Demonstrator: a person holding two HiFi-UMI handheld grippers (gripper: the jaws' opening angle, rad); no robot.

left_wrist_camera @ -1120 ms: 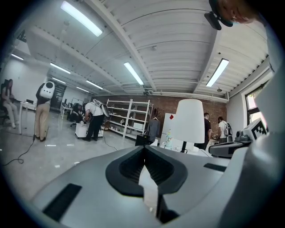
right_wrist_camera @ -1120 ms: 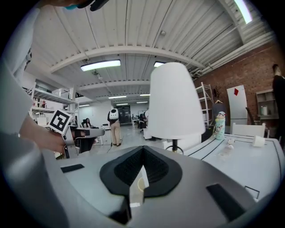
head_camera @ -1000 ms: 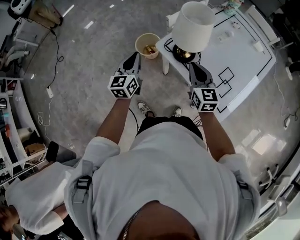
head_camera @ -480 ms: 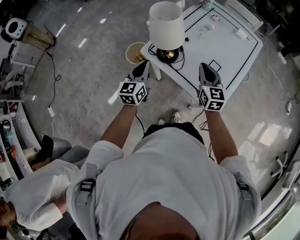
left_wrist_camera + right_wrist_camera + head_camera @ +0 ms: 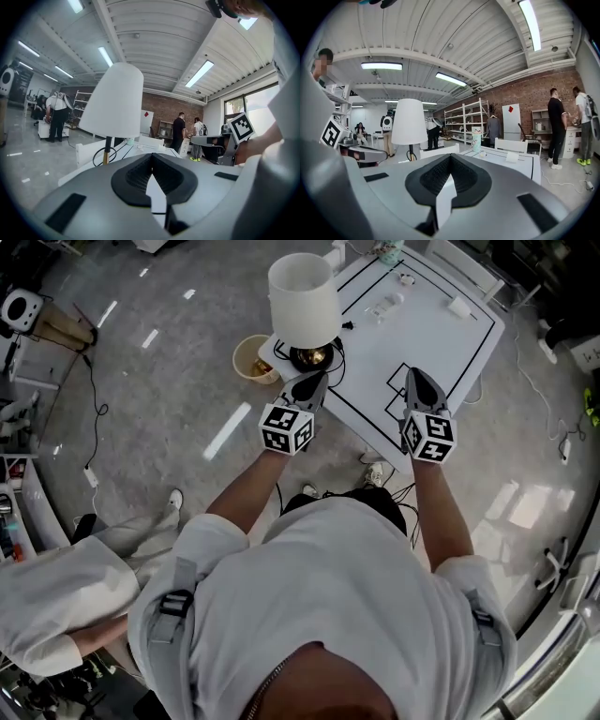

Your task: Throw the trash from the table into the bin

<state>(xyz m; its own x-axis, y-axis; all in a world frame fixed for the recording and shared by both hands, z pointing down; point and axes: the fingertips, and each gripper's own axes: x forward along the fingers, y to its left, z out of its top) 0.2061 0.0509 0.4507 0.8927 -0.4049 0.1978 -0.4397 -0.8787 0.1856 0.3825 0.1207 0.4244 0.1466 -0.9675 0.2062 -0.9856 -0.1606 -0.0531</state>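
From where I stand, the left gripper (image 5: pixel 314 383) and right gripper (image 5: pixel 419 381) hang over the near edge of the counter (image 5: pixel 441 352). Each has its jaws pressed together with nothing between them. The trash, small white scraps (image 5: pixel 459 307), lies well ahead of the right jaws, across the counter. The bin (image 5: pixel 251 357) sits on the floor left of the left jaws, beside the lamp (image 5: pixel 303 298). I'd open the right jaws before reaching, come in low over one scrap, and carry it wide of the lampshade to the bin.

One white table (image 5: pixel 441 352), one lamp (image 5: pixel 302 296), one bin (image 5: pixel 240 368), two tongs: left tongs (image 5: pixel 315 382), right tongs (image 5: pixel 415 375).
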